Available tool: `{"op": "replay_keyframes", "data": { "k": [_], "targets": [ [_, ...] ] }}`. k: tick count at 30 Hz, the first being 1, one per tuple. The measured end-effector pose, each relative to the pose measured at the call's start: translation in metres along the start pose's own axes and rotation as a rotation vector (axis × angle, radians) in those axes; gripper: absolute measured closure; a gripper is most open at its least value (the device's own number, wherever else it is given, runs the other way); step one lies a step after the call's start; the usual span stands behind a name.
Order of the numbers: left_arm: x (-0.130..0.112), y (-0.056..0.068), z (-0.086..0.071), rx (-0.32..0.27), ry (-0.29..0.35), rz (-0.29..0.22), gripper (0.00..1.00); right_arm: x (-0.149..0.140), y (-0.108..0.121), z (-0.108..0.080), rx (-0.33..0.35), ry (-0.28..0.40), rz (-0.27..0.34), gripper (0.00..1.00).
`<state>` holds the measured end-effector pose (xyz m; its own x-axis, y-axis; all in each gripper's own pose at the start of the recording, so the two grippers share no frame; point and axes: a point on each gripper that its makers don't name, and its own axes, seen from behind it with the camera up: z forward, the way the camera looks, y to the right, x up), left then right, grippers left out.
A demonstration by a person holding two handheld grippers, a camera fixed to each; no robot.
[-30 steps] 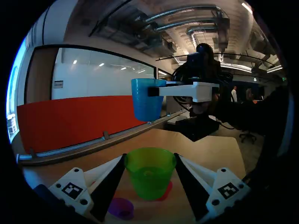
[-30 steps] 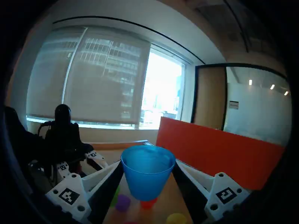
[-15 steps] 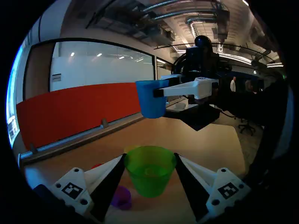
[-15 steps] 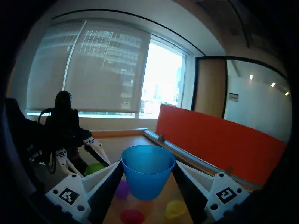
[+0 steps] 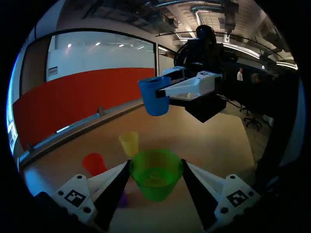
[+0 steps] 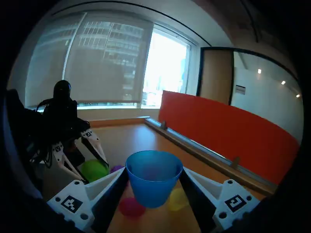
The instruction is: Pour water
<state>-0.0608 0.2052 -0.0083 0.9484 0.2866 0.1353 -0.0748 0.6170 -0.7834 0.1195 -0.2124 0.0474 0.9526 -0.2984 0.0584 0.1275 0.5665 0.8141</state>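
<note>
Left gripper (image 5: 155, 163) clamps the green cup (image 5: 156, 186); right gripper (image 6: 154, 169) clamps the blue cup (image 6: 154, 192) (held above the table (image 5: 210, 143)). Both views have dipped, bringing the yellow cup (image 5: 129, 143) and red cup (image 5: 93, 163) into sight.

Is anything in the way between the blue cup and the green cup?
Nothing visible. The blue cup hangs in open air beyond the green cup. The yellow cup and red cup stand on the table, off to one side.
</note>
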Motion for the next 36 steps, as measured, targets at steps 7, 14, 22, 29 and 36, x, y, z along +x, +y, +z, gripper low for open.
{"op": "replay_keyframes", "data": {
  "k": [7,14,22,29,36],
  "targets": [
    [-0.022,0.01,0.01,-0.022,-0.061,0.006,0.09,-0.035,0.01,-0.002,-0.006,-0.056,0.018,0.09],
    [-0.042,0.013,0.019,-0.03,-0.105,0.007,0.09,-0.068,0.016,-0.001,-0.009,-0.115,0.015,0.08],
    [-0.058,0.017,0.026,-0.042,-0.141,0.005,0.09,-0.095,0.014,0.004,0.0,-0.16,0.014,0.08],
    [-0.072,0.016,0.027,-0.048,-0.174,-0.004,0.09,-0.12,0.014,0.005,0.001,-0.211,0.012,0.08],
    [-0.086,0.015,0.027,-0.051,-0.214,0.001,0.09,-0.142,0.02,0.005,-0.007,-0.26,0.012,0.08]
  ]
}}
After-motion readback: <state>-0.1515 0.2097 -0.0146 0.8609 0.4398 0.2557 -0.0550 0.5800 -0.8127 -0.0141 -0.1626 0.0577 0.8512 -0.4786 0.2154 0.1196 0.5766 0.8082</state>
